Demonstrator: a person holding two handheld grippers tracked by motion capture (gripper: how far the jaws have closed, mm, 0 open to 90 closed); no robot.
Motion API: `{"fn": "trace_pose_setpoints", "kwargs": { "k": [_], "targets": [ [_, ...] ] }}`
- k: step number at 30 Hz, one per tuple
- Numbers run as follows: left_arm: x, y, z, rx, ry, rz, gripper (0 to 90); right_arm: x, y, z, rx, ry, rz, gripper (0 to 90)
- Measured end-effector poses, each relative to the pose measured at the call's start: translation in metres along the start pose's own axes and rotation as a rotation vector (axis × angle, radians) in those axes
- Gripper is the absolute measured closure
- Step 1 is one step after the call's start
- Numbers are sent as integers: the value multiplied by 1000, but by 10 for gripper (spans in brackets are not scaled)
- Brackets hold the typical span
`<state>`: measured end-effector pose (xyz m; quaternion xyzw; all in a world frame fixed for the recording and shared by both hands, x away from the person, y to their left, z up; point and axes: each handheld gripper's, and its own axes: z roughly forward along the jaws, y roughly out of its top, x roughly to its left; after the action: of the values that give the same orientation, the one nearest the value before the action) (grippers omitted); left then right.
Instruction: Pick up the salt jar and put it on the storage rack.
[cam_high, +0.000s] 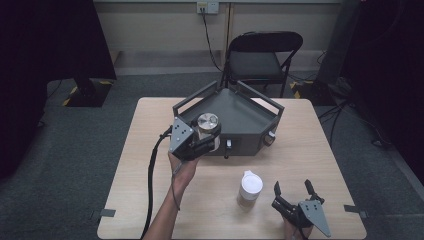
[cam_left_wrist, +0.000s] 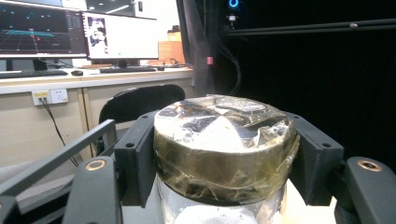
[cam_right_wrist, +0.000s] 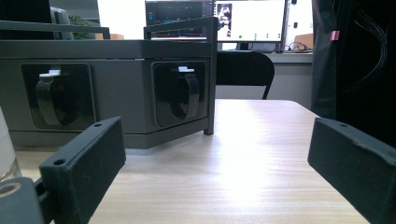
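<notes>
Right gripper (cam_high: 292, 192) rests wide open on the table right of the white cup (cam_high: 250, 187), idle, while left gripper (cam_high: 202, 145) clamps the foil-topped jar (cam_high: 208, 125) by its sides at the grey tray's (cam_high: 250, 127) front-left edge, apparently for lifting.

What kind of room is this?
Likely a lab or office recording space: computer monitors on a desk, a folding chair, and dark curtains around a wooden table.

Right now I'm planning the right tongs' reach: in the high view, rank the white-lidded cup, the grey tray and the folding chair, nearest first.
From the right tongs:
1. White-lidded cup, just to their left.
2. Grey tray, mid-table beyond.
3. Folding chair, behind the table.
</notes>
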<state>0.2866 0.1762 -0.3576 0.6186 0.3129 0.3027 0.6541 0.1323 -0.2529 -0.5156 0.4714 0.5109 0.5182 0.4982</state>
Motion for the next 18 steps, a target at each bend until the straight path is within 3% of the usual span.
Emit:
{"fn": "trace_pose_setpoints", "kwargs": {
  "k": [10, 12, 14, 15, 18],
  "targets": [
    [-11, 8, 38, 12, 116, 6, 345, 0, 0, 0, 0, 1, 0, 26],
    [-16, 6, 56, 21, 163, 25, 345, 0, 0, 0, 0, 2, 0, 26],
    [-18, 6, 61, 28, 184, 29, 345, 0, 0, 0, 0, 2, 0, 26],
    [-20, 3, 69, 30, 220, 27, 345, -1, 0, 0, 0, 3, 1, 26],
    [-22, 0, 81, 60, 272, 37, 345, -1, 0, 0, 0, 4, 0, 26]
  ]
}}
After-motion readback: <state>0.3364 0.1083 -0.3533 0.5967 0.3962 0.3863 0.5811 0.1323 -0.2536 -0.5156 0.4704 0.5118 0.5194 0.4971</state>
